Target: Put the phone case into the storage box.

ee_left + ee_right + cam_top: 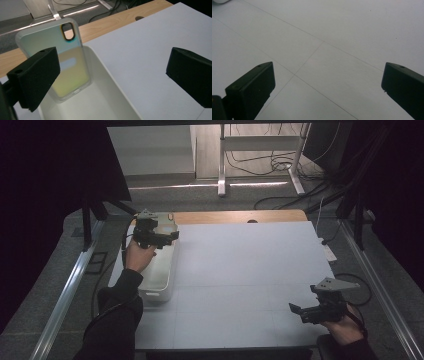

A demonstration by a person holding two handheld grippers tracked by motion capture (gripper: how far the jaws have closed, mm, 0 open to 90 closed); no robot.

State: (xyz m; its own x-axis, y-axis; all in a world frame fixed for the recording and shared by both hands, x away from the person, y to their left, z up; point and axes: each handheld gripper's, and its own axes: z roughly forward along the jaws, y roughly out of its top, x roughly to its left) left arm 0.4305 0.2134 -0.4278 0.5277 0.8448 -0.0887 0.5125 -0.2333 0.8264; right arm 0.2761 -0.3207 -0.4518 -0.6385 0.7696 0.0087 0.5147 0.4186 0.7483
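Observation:
A clear phone case with an iridescent sheen and a camera cut-out stands on end inside a white bin, leaning toward the bin's far end. My left gripper hangs open over the bin; its left jaw is in front of the case and its right jaw is out over the white tabletop. Seen from the high view, the left gripper is above the far end of the bin at the table's left side. Near the front right corner my right gripper hovers open, with nothing between its jaws.
A white sheet with faint grid lines covers the table, and a wooden strip with a hole shows along the far edge. Behind the table are desk legs and floor cables. Dark curtains hang on both sides.

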